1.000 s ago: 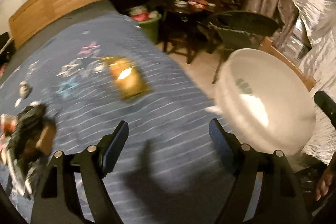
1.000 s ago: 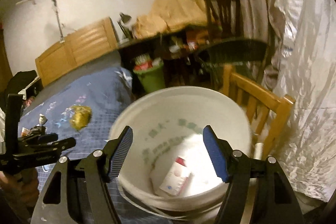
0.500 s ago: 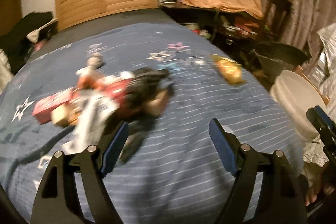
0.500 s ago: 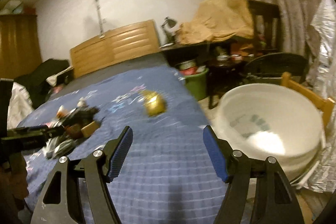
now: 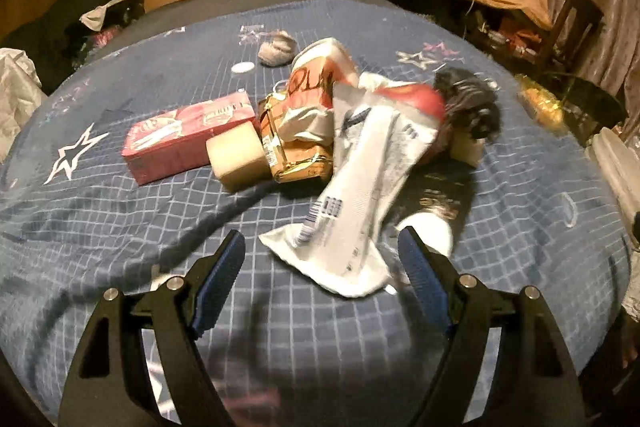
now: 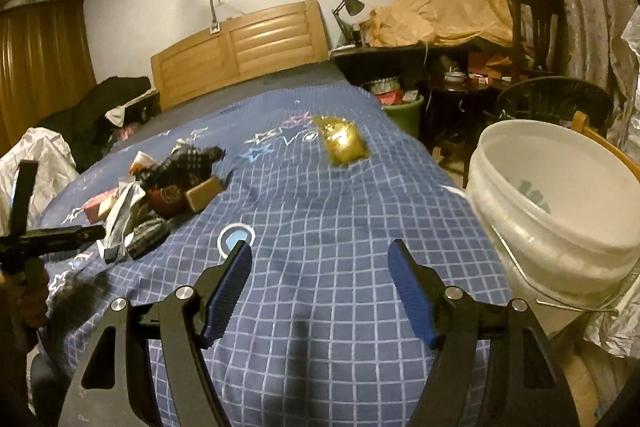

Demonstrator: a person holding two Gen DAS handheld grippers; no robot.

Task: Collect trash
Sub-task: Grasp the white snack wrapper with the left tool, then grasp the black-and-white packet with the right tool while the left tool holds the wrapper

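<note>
Trash lies heaped on the blue checked bedspread [image 5: 120, 227]. From the left wrist view, left to right: a pink carton [image 5: 180, 139], a tan block [image 5: 238, 155] touching it, a gold-foil packet [image 5: 296, 159], a white printed bag [image 5: 360, 195] draped toward the camera, and a dark crumpled wrapper [image 5: 472, 103] at the heap's right end. A gold snack bag [image 6: 344, 141] lies apart, near the bed's right edge. Left gripper [image 5: 322, 263] hangs over the near end of the white bag, jaws wide apart, pads touching nothing. Right gripper [image 6: 320, 279] stands over bare bedspread, jaws likewise spread and empty. A white bucket [image 6: 560, 227] stands beside the bed at the right.
</note>
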